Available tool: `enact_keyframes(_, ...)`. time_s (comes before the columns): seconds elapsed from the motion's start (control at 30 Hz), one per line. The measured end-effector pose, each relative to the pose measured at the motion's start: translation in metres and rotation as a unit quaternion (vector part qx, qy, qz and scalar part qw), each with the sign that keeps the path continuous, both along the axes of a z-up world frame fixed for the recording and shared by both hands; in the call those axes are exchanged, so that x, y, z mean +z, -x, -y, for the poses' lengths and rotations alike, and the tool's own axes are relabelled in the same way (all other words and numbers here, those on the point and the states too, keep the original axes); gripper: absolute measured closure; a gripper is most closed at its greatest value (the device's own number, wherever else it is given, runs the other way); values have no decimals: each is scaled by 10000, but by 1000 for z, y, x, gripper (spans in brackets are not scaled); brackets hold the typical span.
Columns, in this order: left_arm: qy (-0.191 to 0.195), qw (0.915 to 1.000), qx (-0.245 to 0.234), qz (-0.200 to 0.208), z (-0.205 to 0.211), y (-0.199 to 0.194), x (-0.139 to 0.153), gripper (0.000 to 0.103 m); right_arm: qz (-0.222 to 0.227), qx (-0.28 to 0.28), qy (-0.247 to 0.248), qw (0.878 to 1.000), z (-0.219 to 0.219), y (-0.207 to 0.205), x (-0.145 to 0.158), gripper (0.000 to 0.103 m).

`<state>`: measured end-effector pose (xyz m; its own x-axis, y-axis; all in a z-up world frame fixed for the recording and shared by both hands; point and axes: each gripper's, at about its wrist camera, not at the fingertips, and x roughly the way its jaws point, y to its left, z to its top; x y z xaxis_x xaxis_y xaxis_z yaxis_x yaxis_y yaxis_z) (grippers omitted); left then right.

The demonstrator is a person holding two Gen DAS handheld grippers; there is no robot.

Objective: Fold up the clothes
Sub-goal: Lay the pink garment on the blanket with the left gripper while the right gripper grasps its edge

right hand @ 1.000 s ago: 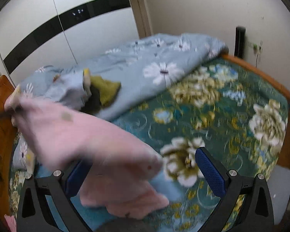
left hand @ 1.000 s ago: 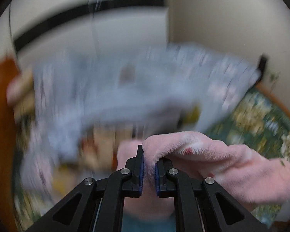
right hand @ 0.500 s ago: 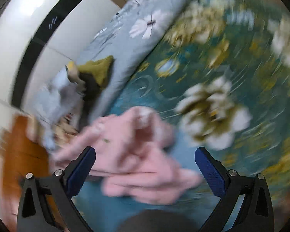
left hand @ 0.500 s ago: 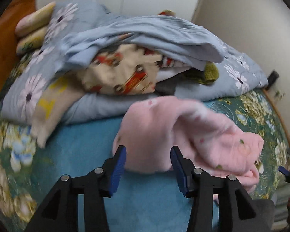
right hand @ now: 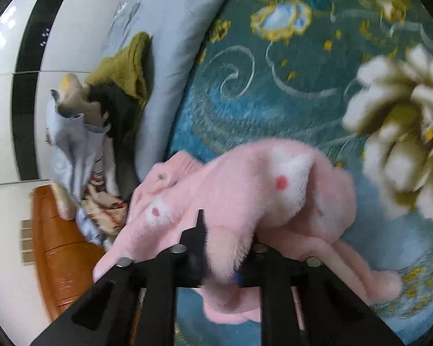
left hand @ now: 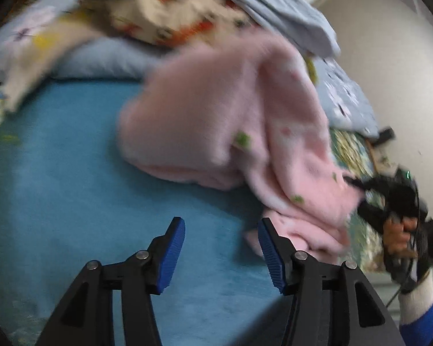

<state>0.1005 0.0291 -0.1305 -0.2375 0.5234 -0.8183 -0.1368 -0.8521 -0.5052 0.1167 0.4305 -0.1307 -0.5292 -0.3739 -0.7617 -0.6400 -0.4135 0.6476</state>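
A fluffy pink garment (left hand: 231, 121) with white and red spots lies crumpled on the blue-green bed cover (left hand: 57, 173). My left gripper (left hand: 222, 249) hovers low over the cover just in front of it. Its jaws are opening and nothing is between them; the garment's hem lies beside the right pad (left hand: 270, 252). In the right wrist view my right gripper (right hand: 226, 248) is closing, with a fold of the pink garment (right hand: 274, 190) pinched between its fingers. The right gripper (left hand: 389, 199) also shows at the garment's right edge, with a hand (left hand: 398, 238) holding it.
Behind the garment lies a heap of clothes: a light blue shirt (left hand: 274, 3), a cream patterned piece (left hand: 173, 20), an olive knit (right hand: 124, 63). A pale blue flowered quilt (right hand: 170, 28) lies along the back. A wooden headboard (right hand: 57, 245) stands at the left and a wall (left hand: 389, 57) at the right.
My left gripper has let go of the pink garment, opened and sunk toward the bed. My right gripper came down from wide open and closed on the garment's fold.
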Motion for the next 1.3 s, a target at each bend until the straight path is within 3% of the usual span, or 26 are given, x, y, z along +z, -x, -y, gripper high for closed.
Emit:
enact_keyframes(0.07,-52,9994,-354,36,-25,0,-8,43,-330,-211,-562,9976,-14,-4,29,96)
enact_keyframes(0.17,-162,9973,-705,107,-57,1,-18,42,-859,-745,-1404,9835,-42,-25,83,97)
enact_keyframes(0.3,-3,9916,-1292,32,-96,0,-26,40,-923,-1056,-2147,9666,-70,-49,122,98)
enact_keyframes(0.4,109,9890,-1476,14,-112,2,-32,40,-1000,-1744,-2275,9528,-106,-85,137,98)
enact_keyframes(0.53,70,9878,-1559,-10,-128,2,-36,43,-803,-2329,-2169,9446,-146,-128,142,98)
enact_keyframes(0.57,117,9880,-1542,-38,-130,1,-37,49,-737,-2316,-2178,9453,-149,-134,143,98)
enact_keyframes(0.6,150,9882,-1526,-56,-131,2,-37,73,-674,-2282,-2210,9458,-150,-138,142,98)
enact_keyframes(0.63,205,9886,-1488,-66,-132,2,-37,84,-601,-2239,-2249,9464,-151,-143,141,98)
enact_keyframes(0.7,193,9904,-1360,-168,-128,5,-29,88,-531,-2188,-2228,9485,-151,-152,137,98)
enact_keyframes(0.8,112,9940,-995,-431,-110,8,-6,91,-544,-2083,-2194,9516,-145,-156,136,98)
enact_keyframes(0.9,-129,9953,-438,-856,-64,19,36,92,-705,-1804,-2257,9548,-132,-151,149,98)
enact_keyframes(1.0,-196,9892,117,-1447,-2,25,100,92,-1097,-1499,-2266,9561,-112,-150,170,98)
enact_keyframes(1.1,-152,9822,492,-1805,61,25,139,92,-1484,-1264,-2187,9561,-92,-153,184,98)
enact_keyframes(1.17,56,9798,733,-1857,100,20,147,92,-1534,-1081,-2151,9584,-81,-154,182,98)
enact_keyframes(1.3,274,9863,862,-1381,128,16,101,92,-888,-865,-1889,9741,-71,-150,131,98)
